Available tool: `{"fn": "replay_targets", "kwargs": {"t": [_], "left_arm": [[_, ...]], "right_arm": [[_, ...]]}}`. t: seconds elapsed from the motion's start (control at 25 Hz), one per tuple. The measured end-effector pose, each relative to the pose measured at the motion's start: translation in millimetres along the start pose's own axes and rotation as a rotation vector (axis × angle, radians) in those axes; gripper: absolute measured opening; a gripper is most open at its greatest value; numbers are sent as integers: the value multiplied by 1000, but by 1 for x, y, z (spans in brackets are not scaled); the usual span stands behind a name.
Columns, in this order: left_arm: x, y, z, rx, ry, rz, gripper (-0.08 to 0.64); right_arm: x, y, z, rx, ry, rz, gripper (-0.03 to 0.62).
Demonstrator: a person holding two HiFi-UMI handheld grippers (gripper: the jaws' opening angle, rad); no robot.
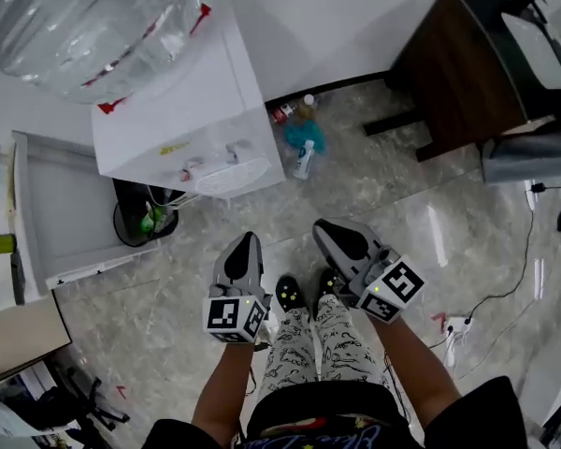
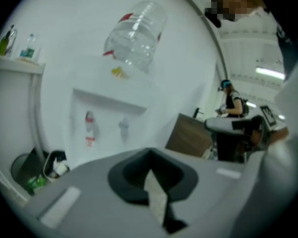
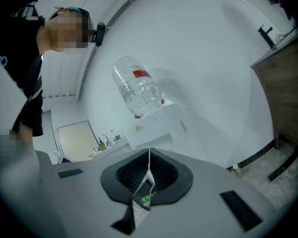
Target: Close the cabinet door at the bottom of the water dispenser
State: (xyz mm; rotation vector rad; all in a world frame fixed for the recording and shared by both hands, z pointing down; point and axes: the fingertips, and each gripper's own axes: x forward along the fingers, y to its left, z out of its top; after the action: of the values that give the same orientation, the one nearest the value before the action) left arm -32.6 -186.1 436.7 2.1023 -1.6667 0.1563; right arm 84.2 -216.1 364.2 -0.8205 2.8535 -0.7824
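Observation:
The white water dispenser point(image 1: 182, 110) stands at the upper left of the head view, a clear bottle point(image 1: 84, 21) on top and two taps point(image 1: 210, 162) on its front. From above, its lower cabinet door cannot be made out. In the left gripper view the dispenser point(image 2: 109, 113) faces me, and its lower part is hidden behind the jaws. Both grippers hang low in front of my legs, well short of the dispenser. My left gripper point(image 1: 246, 243) point(image 2: 150, 155) is shut and holds nothing. The same goes for my right gripper point(image 1: 327, 228) point(image 3: 149, 153), which points up toward the bottle point(image 3: 136, 90).
A black bin point(image 1: 140, 218) with green rubbish sits left of the dispenser's foot, beside a white counter point(image 1: 65, 204). Spray bottles and a blue cloth point(image 1: 304, 143) lie by the wall. A brown desk point(image 1: 463, 59) stands at the right. Cables and a power strip point(image 1: 458, 325) lie on the floor.

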Motion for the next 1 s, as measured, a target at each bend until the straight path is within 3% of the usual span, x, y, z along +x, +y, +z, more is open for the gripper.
{"fn": "replay_targets", "kwargs": {"t": [0.16,0.24,0.52,0.84,1.0], "left_arm": [[-49,-46,82,174,-70,-98,0],[-76,-63,113,225,-100,-120,-2],[-136,-95,178,255,-206,-116,0],[-179,-96,195,235,-279,-99,0],[-187,-91,196,232,-280,-92,-1]], "right_arm": [[-23,57,51,13,-61,34,17],[-33,87,71,-13,-68,45,17],[-40,156,125,-133,-94,112,17],[-46,204,130,-183,-125,168,17],[-46,214,120,-238,-83,164,15]]}}
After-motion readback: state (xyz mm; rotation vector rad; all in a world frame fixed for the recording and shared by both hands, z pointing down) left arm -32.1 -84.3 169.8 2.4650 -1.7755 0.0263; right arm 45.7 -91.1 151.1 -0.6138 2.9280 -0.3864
